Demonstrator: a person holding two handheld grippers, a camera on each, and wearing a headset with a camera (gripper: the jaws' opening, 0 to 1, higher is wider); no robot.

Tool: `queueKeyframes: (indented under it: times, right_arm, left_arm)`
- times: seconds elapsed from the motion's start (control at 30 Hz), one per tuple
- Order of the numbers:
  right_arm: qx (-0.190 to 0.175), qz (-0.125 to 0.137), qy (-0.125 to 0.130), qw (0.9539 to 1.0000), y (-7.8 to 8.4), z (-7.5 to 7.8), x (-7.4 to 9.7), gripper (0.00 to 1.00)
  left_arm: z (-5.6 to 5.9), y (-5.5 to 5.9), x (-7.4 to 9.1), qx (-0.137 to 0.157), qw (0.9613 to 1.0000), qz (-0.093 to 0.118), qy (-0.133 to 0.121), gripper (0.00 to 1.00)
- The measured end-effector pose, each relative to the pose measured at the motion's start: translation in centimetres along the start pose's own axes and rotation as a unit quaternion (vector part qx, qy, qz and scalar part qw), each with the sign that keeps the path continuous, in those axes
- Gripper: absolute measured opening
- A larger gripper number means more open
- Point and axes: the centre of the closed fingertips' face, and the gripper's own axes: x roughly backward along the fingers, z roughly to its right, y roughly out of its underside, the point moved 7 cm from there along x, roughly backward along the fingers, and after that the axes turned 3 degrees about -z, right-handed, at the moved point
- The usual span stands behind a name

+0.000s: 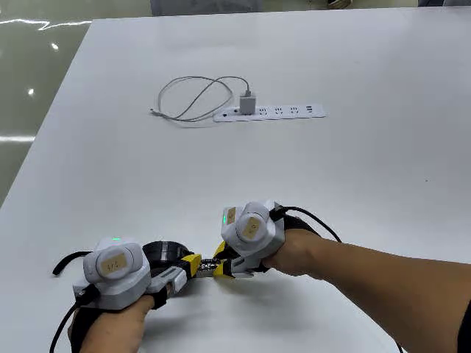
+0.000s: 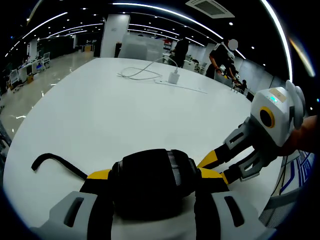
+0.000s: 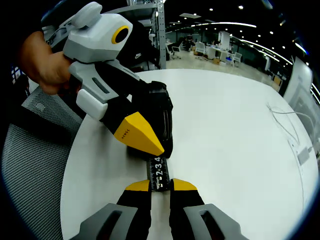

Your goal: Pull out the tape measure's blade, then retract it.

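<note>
At near edge of white worktop (image 1: pixel 331 184), low and left of centre in head view: black round-bodied tape measure case (image 3: pixel 157 115) sits between the yellow-tipped jaws of left tool (image 1: pixel 185 268), one jaw on each side, clamped against it. Cannot tell whether the case rests on the surface or hangs just above it.

Short black strip of measuring blade (image 3: pixel 158 174) runs out of the case mouth toward right tool (image 3: pixel 160 186). White numerals 2, 3, 4 readable in right gripper view. Right tool's jaws stand narrow, pinched on the blade's outer end. The two tools sit tip to tip, close together, with only that short run of blade between them.

Black strap (image 2: pixel 52 161) trails on the worktop from the case, to the left in left gripper view.

Far side of worktop, well apart from the tools: white power strip (image 1: pixel 272 112), white plug-in charger (image 1: pixel 247 103) seated in it, white cable (image 1: pixel 195 99) looped beside.
</note>
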Motion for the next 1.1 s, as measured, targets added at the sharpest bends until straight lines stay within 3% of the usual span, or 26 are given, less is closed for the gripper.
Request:
queueKeyframes:
  times: [1.1]
  right_arm:
    - [0.000, 0.012, 0.007, 0.9999, -1.4, -0.1, -1.2, 0.09]
  left_arm:
    - [0.0, 0.0, 0.0, 0.003, 1.0000, 0.000, 0.000, 0.61]
